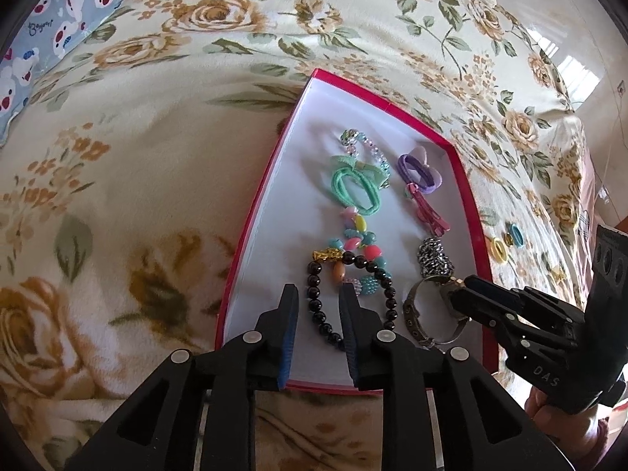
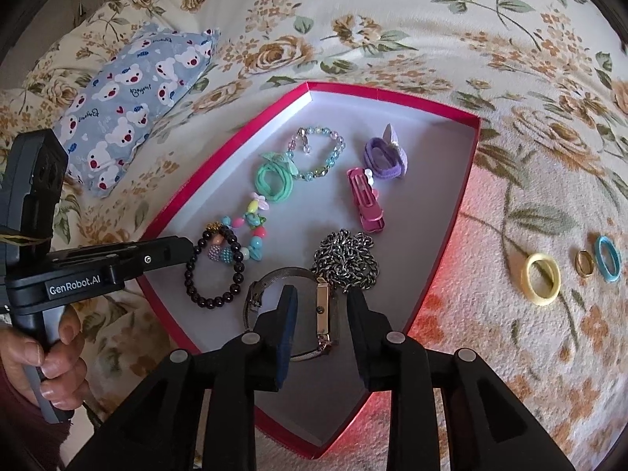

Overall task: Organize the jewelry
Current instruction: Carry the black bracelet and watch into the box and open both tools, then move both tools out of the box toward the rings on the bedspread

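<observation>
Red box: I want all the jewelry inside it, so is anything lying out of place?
Yes. Three pieces lie on the floral blanket to the right of the red box: a yellow hair tie, a gold ring and a blue hair tie.

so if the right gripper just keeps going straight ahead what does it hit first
Most likely the wristwatch lying between the right gripper's open fingers, then the silver chain behind it; depth is unclear.

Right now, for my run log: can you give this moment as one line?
stage: filling red box | right gripper: open over watch | left gripper: open above black bead bracelet | outside box: yellow, blue hair ties, gold ring
</observation>
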